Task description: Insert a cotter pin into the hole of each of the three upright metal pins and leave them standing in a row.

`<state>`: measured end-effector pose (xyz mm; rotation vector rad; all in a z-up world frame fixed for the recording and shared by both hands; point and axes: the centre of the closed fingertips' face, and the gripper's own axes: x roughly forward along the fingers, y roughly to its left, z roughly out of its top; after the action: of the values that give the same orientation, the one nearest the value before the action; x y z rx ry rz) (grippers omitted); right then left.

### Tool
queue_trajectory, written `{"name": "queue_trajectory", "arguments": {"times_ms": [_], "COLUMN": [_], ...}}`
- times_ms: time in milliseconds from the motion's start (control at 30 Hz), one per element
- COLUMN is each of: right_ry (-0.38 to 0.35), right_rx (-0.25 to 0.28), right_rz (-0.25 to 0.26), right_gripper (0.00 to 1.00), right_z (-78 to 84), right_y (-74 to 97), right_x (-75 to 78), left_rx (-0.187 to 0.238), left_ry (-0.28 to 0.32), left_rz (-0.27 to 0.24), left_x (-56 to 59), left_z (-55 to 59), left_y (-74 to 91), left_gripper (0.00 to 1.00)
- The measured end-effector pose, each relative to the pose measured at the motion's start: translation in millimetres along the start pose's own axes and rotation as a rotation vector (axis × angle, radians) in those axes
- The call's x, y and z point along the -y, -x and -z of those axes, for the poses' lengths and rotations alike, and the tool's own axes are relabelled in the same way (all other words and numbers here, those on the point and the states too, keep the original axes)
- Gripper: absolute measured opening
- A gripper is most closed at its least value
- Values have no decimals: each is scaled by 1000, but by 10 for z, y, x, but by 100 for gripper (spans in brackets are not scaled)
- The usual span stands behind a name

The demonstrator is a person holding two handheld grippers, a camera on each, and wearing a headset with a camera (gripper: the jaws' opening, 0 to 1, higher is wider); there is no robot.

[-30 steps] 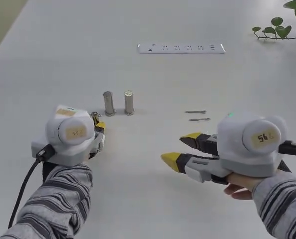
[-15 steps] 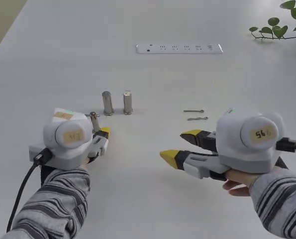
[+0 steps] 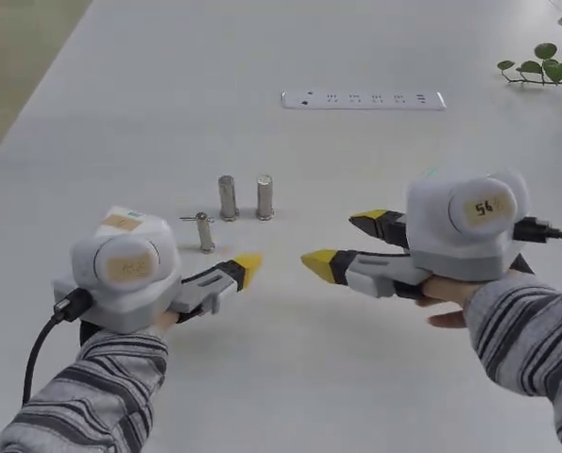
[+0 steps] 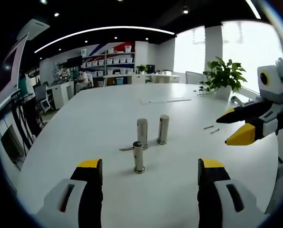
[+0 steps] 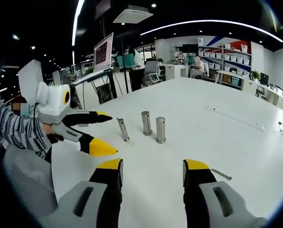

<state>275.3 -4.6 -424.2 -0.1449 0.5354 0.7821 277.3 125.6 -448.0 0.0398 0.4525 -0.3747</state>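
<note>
Cotter pins (image 5: 221,174) lie loose just beside right tongs (image 5: 153,165), likely light, thin, slippery wire, so pinch one at the looped head; both tongs spread and empty, left tongs (image 4: 151,165) facing the pinned post (image 4: 139,156), two bare posts (image 4: 142,133) just beyond it.

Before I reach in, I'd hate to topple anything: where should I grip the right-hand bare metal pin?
Probably its upper shaft, from the near side: the right-hand bare metal pin stands upright, the other bare pin close on its left.
</note>
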Motion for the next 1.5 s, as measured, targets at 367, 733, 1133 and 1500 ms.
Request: {"name": "queue_trajectory", "arguments": {"times_ms": [367, 733, 1133, 1500], "right_ry": [-48, -109, -164, -159], "right_rx": [43, 49, 48, 24], "right_rz": [-35, -23, 39, 70], "right_gripper": [46, 40, 24, 11], "right_z": [-238, -297, -295, -194], "right_y": [-459, -940, -1151, -1182], "right_x": [31, 132, 147, 177], "left_rx": [34, 71, 53, 20], "left_ry": [-36, -29, -76, -61], "left_rz": [39, -6, -2, -5], "left_x": [118, 76, 140, 143], "left_z": [-87, -138, -104, 17], "left_y": [254, 443, 529, 615], "left_gripper": [92, 96, 99, 97]}}
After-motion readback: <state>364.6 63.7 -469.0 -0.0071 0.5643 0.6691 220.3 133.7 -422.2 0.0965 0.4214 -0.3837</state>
